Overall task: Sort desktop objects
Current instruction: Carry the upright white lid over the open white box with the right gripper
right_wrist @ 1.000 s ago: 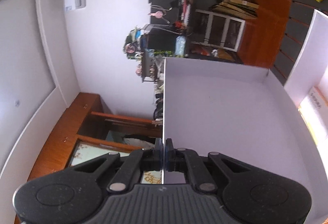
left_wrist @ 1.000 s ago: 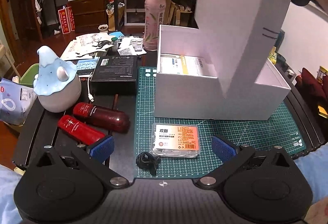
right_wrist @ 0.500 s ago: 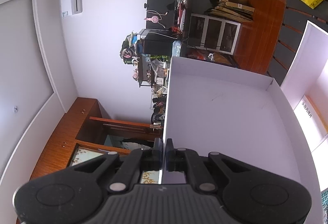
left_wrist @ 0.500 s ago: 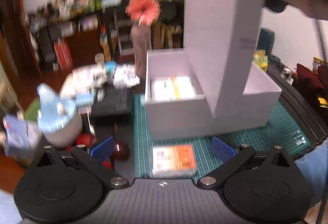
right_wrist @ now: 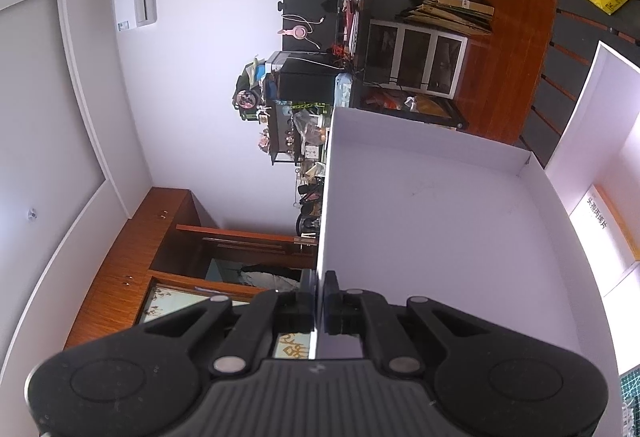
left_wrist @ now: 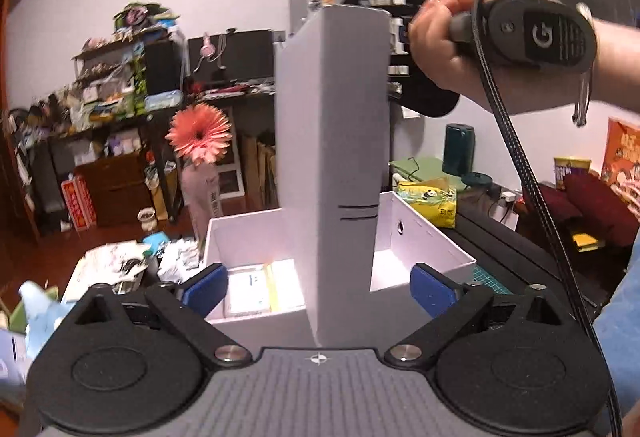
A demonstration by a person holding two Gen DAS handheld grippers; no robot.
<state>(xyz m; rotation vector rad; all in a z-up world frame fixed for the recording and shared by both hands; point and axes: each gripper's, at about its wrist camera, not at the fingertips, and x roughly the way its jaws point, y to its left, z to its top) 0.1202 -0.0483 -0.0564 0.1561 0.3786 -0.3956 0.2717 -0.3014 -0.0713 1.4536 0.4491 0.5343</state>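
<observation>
My right gripper is clenched on the edge of the white box lid, which fills the centre and right of its frame. From the left wrist camera the lid stands upright mid-frame, its lower end down in the open white box. A yellow-and-white medicine packet lies inside, lower centre. My left gripper is spread wide, grasping nothing, blue pads either side of the lid.
</observation>
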